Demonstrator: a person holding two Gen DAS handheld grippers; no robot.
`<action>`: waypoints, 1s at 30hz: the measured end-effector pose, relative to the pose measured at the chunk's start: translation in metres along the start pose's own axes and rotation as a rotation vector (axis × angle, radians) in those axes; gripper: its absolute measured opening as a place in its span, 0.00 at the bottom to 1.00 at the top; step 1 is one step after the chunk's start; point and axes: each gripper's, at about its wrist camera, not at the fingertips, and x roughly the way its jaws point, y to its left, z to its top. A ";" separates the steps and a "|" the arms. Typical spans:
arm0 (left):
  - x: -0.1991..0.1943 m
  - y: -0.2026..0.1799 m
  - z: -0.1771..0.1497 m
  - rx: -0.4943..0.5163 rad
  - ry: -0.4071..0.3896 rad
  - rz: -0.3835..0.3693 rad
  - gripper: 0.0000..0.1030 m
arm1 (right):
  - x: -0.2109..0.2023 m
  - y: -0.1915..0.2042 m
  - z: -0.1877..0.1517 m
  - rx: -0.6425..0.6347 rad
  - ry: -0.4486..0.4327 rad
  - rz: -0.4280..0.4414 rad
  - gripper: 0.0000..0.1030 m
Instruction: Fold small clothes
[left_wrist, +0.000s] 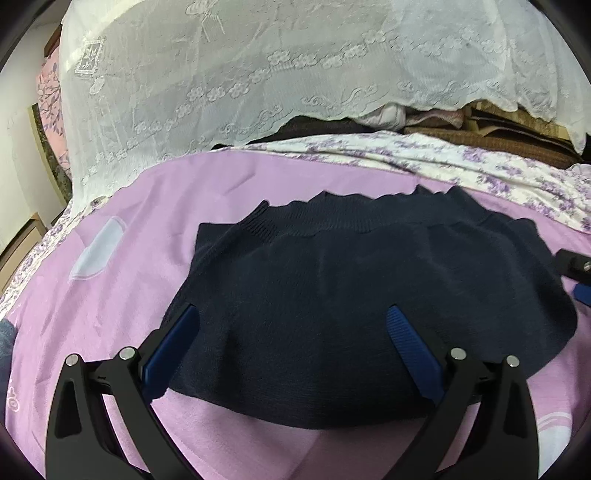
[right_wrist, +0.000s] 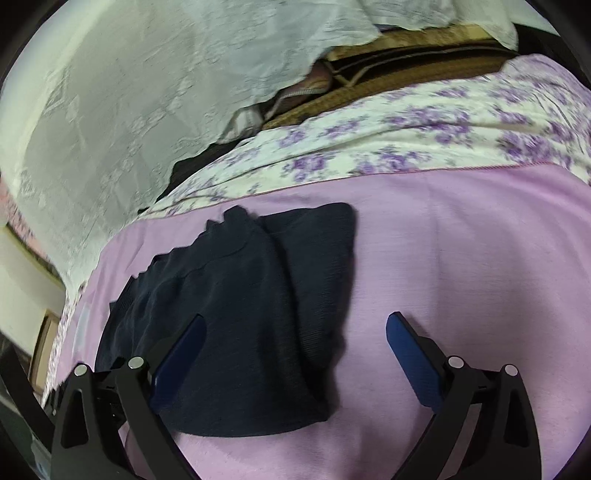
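Observation:
A small navy knitted garment lies on a pink-lilac sheet, its ribbed band at the far edge and one part folded over the rest. My left gripper is open and empty above the garment's near edge. My right gripper is open and empty over the garment's right side, with its right finger above bare sheet. The tip of my right gripper shows at the right edge of the left wrist view.
A white lace cloth covers a pile behind the sheet. A floral purple-and-white fabric lies along the far edge of the sheet. Brown folded textiles sit beyond it. A pale patch is on the sheet at the left.

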 end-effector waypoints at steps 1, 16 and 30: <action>0.001 -0.001 0.000 0.004 0.005 -0.011 0.96 | 0.001 0.002 -0.001 -0.010 0.003 0.000 0.95; 0.001 0.011 0.001 -0.091 0.022 -0.124 0.96 | 0.003 -0.033 0.008 0.156 0.020 0.096 0.85; 0.015 -0.007 -0.005 -0.012 0.092 -0.084 0.96 | 0.024 -0.032 0.013 0.166 0.080 0.178 0.85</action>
